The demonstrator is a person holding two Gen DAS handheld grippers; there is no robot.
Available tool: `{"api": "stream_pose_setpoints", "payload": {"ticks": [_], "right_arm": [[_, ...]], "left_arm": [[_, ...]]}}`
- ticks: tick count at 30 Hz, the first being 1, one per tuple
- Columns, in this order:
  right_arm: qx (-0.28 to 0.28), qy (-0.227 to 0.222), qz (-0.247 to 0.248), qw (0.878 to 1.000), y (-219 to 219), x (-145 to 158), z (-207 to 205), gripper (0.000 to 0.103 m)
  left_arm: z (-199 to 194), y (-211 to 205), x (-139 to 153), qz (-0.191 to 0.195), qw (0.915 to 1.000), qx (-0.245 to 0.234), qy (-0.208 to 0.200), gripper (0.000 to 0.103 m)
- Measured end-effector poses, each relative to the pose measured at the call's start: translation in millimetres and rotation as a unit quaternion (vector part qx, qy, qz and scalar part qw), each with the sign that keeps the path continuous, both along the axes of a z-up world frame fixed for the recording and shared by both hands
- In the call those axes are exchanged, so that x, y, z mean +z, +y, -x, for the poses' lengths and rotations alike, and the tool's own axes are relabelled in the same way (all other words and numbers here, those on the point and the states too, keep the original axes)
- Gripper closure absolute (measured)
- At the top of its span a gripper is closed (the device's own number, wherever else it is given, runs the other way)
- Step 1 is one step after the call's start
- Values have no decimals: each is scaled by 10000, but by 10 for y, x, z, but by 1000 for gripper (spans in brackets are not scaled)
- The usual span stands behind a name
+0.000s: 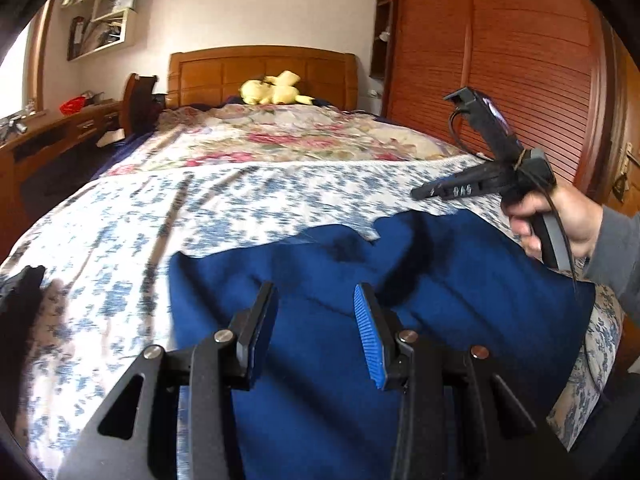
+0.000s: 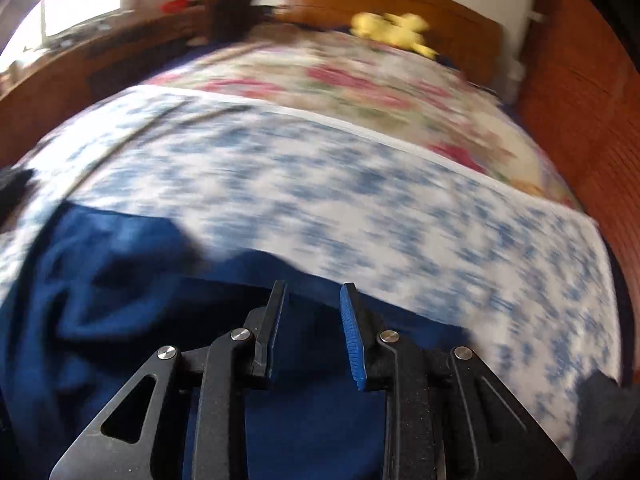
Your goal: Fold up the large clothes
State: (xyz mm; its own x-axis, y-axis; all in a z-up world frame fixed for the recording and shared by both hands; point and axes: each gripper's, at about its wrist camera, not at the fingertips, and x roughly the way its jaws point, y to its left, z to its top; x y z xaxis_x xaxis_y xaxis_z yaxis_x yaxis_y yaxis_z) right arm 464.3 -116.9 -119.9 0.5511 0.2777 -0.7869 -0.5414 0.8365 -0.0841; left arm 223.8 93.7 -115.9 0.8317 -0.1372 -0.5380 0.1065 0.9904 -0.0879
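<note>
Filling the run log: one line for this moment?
blue garment on bed | left hand-held gripper open, empty | right hand-held gripper open, empty | fold pending

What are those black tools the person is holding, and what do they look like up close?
Each is a handheld black gripper. The left gripper and the right gripper each have two flat fingers with ribbed blue pads, jointed by silver rivets. The left wrist view shows the right one's pistol-style handle, a black cable trailing from it, and the person's grey sleeve.

No readable text, label, brand, number or sign appears in either view. The items on the wall shelves are too small and blurred to make out.
</note>
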Motion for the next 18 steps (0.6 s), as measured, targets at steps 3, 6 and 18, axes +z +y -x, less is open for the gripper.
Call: {"api": "stream_pose_setpoints", "payload": {"ticks": [3,6,18], "right_arm": [[507,141,-117,9985,497,-75,143,77],[810,254,-111,9963,861,-213,233,77],[1019,986,-133,9898,1405,-680,217,76]], "left_arm": [[56,217,4,35,9998,200,12,65],[92,362,-5,50,9995,326,30,65],[265,672,-52,72,9989,461,77,65]]}}
